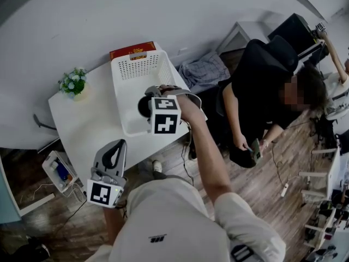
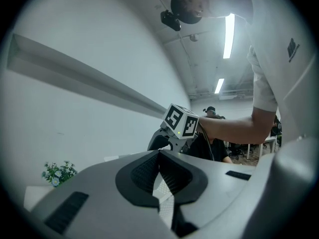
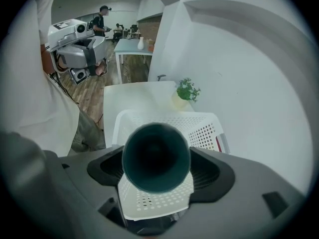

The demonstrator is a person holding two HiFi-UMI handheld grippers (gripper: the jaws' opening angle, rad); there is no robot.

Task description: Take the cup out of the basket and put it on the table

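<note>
Table (image 1: 82, 121) by pale wall (image 1: 82, 15), wood floor (image 1: 262, 184), basket (image 1: 136, 67), cup (image 3: 156, 153) in right claw (image 3: 156, 166)

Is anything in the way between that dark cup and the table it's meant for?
Only the basket and its own wall: the right gripper holds the cup over the basket, so it must clear that rim. The bare table beside it looks open; the plant sits at the far corner.

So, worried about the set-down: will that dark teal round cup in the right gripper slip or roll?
The dark teal round cup looks rigid: its rim is circular despite the right gripper's jaws squeezing it. Its smooth round wall may slip in the grip. Tilted with its mouth toward the camera, it would probably roll if released like this.
</note>
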